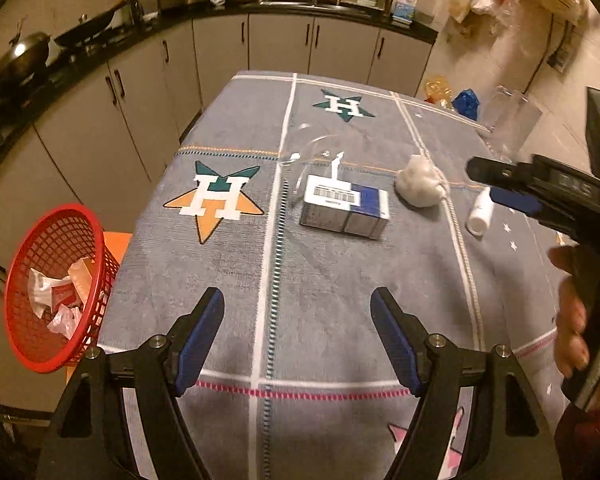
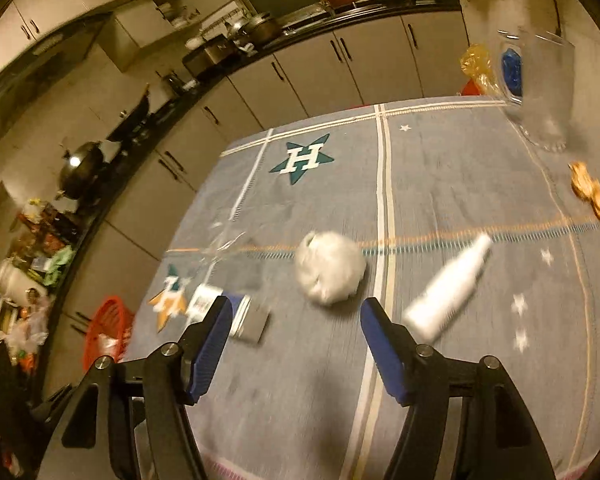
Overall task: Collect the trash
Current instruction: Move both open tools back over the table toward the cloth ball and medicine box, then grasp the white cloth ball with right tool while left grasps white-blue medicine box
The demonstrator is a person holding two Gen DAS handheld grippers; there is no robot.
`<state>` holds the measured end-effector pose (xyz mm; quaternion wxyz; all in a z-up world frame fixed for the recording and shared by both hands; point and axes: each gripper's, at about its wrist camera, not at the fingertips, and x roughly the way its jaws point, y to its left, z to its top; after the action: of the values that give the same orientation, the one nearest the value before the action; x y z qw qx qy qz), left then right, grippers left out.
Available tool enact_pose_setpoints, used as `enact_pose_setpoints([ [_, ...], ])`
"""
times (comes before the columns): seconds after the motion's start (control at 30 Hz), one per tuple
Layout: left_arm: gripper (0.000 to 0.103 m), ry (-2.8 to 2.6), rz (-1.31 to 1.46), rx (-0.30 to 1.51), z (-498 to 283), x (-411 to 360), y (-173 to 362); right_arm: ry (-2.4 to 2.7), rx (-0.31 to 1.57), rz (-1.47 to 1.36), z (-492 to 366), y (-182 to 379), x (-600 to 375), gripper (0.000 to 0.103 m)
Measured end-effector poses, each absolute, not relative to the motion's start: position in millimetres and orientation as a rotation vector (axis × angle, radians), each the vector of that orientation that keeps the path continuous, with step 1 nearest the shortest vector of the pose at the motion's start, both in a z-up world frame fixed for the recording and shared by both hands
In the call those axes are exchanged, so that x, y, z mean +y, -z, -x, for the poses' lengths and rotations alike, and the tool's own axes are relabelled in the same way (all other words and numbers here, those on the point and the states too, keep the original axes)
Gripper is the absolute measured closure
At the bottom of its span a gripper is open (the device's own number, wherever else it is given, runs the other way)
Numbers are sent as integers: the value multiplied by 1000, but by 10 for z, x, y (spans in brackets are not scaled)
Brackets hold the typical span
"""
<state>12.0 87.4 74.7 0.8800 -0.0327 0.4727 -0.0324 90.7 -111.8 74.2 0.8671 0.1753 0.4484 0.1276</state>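
Note:
A blue and white carton [image 1: 345, 210] lies on the grey star-patterned tablecloth [image 1: 320, 288], with a crumpled white wad [image 1: 418, 184] and a small white bottle [image 1: 480, 212] to its right. A red mesh basket [image 1: 56, 286] holding crumpled wrappers hangs off the table's left edge. My left gripper [image 1: 298, 320] is open and empty, above the cloth short of the carton. My right gripper [image 2: 296, 328] is open and empty, just short of the wad [image 2: 330, 266], with the bottle [image 2: 448, 286] to its right and the carton [image 2: 236, 312] to its left. It also shows in the left wrist view [image 1: 500, 182].
A clear plastic sheet [image 1: 312, 156] lies behind the carton. A clear plastic cup [image 2: 540, 92] and orange scraps [image 2: 588, 192] sit at the table's far right. Kitchen cabinets and a counter with woks [image 1: 24, 56] curve around the left and back.

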Motion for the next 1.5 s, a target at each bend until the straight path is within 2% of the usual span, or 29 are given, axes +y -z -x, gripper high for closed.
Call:
enact_pose_setpoints([
  [0.23,28,44,110,1014,-333,1115,-628,-172,1035,-254,-1410,-421,-971,33],
  [0.37,28,37,138,1022,-420,1222,-577,-198,1069,-256,-1506,-276,-916,55],
  [0.53,28,24,177,1034,-475,1313,-534,-274,1060,-222,-1456,-252,-646,65],
  [0.83,28,7,210,1024,-473,1437,-569,-607,1125,-199,-594,-246,-118,66],
  [1.03,28,33,199,1032,-533,1255,-566,-506,999,-246,-295,-486,-445,66],
  [1.37,28,17,-43,995,-652,623,-424,-447,947,-331,-132,-520,-777,66],
  [1.4,29,7,-58,991,-661,614,-406,-451,948,-331,-97,-506,-768,66],
  [1.47,37,-3,-76,994,-694,610,-360,-463,949,-342,-91,-510,-794,66],
  [1.5,47,-1,-72,1005,-705,625,-335,-463,945,-347,-62,-506,-791,66],
])
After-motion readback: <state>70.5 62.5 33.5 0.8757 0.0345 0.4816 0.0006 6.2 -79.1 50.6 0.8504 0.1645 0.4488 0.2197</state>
